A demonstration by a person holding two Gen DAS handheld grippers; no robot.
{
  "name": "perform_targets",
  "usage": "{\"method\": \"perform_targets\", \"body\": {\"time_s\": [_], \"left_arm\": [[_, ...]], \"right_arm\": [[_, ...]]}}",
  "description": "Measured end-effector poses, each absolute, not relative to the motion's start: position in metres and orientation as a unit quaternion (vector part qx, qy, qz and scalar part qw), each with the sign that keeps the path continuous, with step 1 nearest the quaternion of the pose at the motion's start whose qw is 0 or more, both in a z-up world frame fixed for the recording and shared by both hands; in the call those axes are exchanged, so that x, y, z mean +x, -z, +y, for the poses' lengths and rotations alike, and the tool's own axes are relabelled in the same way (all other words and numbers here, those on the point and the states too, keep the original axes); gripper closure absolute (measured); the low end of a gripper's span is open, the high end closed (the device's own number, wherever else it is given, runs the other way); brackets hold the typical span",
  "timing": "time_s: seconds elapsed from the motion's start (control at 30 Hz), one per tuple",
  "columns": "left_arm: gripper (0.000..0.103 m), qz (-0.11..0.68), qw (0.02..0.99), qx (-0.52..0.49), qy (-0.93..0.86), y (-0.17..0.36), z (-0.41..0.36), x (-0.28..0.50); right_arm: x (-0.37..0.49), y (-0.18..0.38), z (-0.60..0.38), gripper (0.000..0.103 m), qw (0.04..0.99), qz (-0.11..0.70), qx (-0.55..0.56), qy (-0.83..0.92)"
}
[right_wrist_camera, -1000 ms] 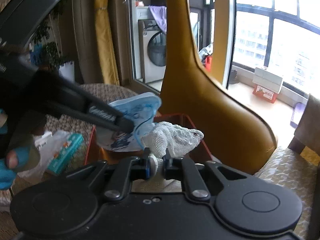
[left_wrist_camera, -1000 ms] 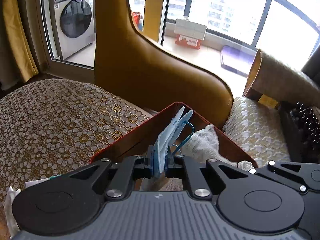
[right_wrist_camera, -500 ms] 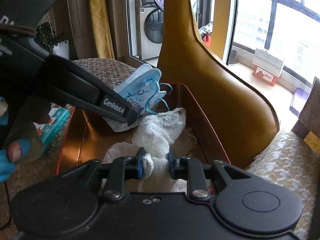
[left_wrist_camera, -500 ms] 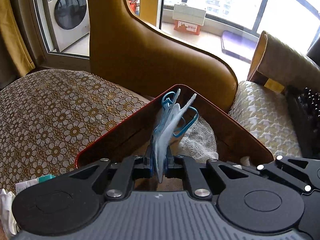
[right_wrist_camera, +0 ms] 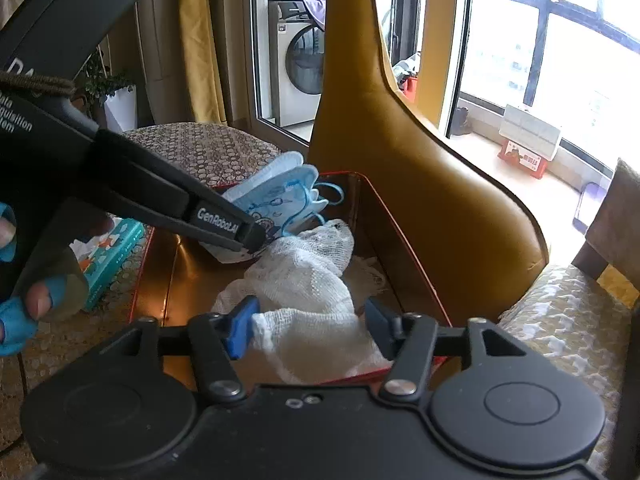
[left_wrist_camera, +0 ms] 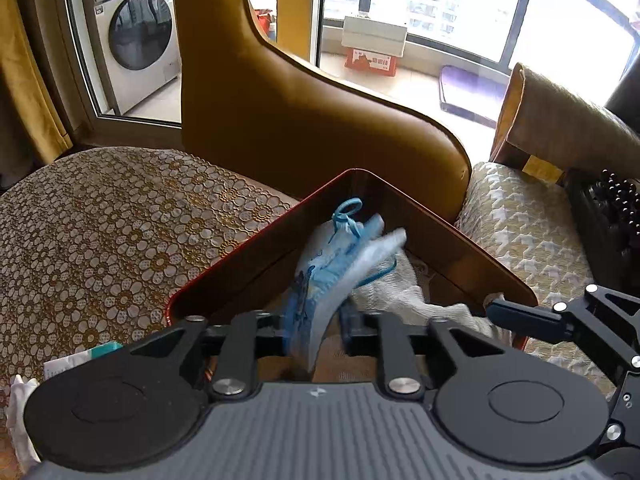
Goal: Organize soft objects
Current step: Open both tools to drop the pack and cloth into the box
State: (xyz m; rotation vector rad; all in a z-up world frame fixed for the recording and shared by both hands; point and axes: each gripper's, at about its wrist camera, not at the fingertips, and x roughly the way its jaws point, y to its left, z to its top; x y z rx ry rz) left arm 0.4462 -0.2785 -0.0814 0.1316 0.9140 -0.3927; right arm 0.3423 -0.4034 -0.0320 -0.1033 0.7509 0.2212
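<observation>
A red-rimmed brown box [left_wrist_camera: 472, 248] stands on the patterned tablecloth; it also shows in the right wrist view [right_wrist_camera: 400, 240]. My left gripper [left_wrist_camera: 316, 336] has its jaws parted, and the blue face masks [left_wrist_camera: 332, 272] lean between the fingers over the box. In the right wrist view the left gripper [right_wrist_camera: 252, 236] is at the masks [right_wrist_camera: 280, 200]. My right gripper [right_wrist_camera: 308, 328] is open around the white gauze cloth [right_wrist_camera: 308, 280], which lies inside the box. The cloth also shows in the left wrist view [left_wrist_camera: 396, 292].
A mustard chair back [left_wrist_camera: 304, 120] rises just behind the box. A teal tissue pack [right_wrist_camera: 108, 260] lies left of the box. A houndstooth cushion [left_wrist_camera: 520, 232] is on the right. A washing machine [left_wrist_camera: 136, 40] stands beyond the glass door.
Both grippers lowered into the box. The right gripper opened and let go of the white cloth. The left jaws parted and the masks tilt loose to the right.
</observation>
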Motion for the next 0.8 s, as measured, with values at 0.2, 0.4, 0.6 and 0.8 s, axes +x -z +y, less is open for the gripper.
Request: {"method": "perform_targets", "body": {"time_s": [0.2, 0.4, 0.6, 0.8], "left_arm": [[0.038, 0.413, 0.888, 0.065, 0.194, 0.065, -0.268, 0.43], [0.038, 0.391, 0.898, 0.072, 0.19, 0.043, -0.252, 0.405], [0.038, 0.373, 0.905, 0.063, 0.195, 0.019, -0.227, 0.371], [0.038, 0.353, 0.913, 0.058, 0.195, -0.005, -0.202, 0.334]], "right_arm": [[0.334, 0.023, -0.404, 0.034, 0.927, 0.358, -0.048, -0.105], [0.32, 0.005, -0.404, 0.026, 0.933, 0.341, -0.033, -0.108], [0.299, -0.016, -0.398, 0.023, 0.94, 0.322, -0.019, -0.115], [0.271, -0.034, -0.38, 0.02, 0.945, 0.301, -0.01, -0.127]]}}
